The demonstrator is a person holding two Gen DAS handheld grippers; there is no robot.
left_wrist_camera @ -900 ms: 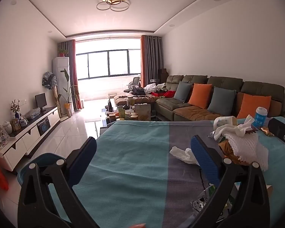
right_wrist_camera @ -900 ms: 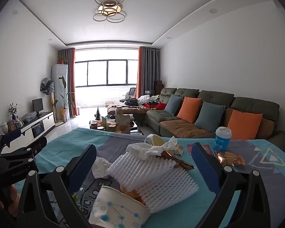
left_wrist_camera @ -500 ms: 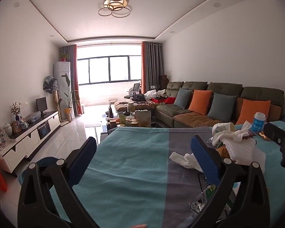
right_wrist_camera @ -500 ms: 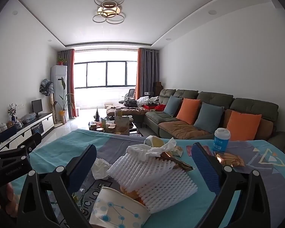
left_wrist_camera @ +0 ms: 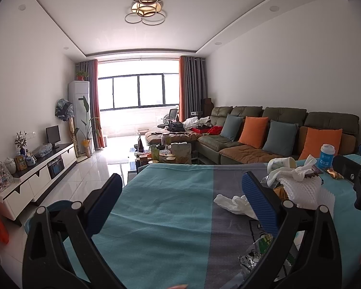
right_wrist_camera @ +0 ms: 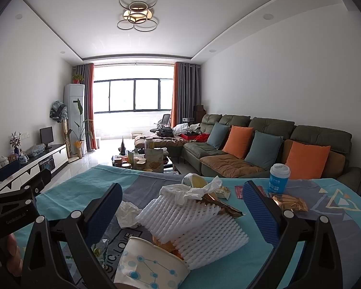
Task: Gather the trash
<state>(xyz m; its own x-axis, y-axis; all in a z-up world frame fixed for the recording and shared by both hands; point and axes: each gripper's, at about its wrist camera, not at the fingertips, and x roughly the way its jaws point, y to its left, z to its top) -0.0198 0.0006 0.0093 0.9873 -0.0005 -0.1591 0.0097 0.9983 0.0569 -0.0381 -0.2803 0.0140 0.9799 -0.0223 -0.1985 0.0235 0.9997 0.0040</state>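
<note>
Reading "GenRobot.AI" on left gripper [right_wrist_camera: 14,216]; cloth [right_wrist_camera: 122,240] lettering "LOVE"; both grippers' jaws wide, holding nothing.

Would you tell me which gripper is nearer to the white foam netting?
Right. The right gripper is open with the white foam netting directly ahead between its fingers; the left gripper hovers off to the netting's left.

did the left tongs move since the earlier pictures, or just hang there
Yes. In the left wrist view the sofa and window now sit lower in the picture than before, so the left tongs, still wide open over the tablecloth, have tilted upward.
</note>
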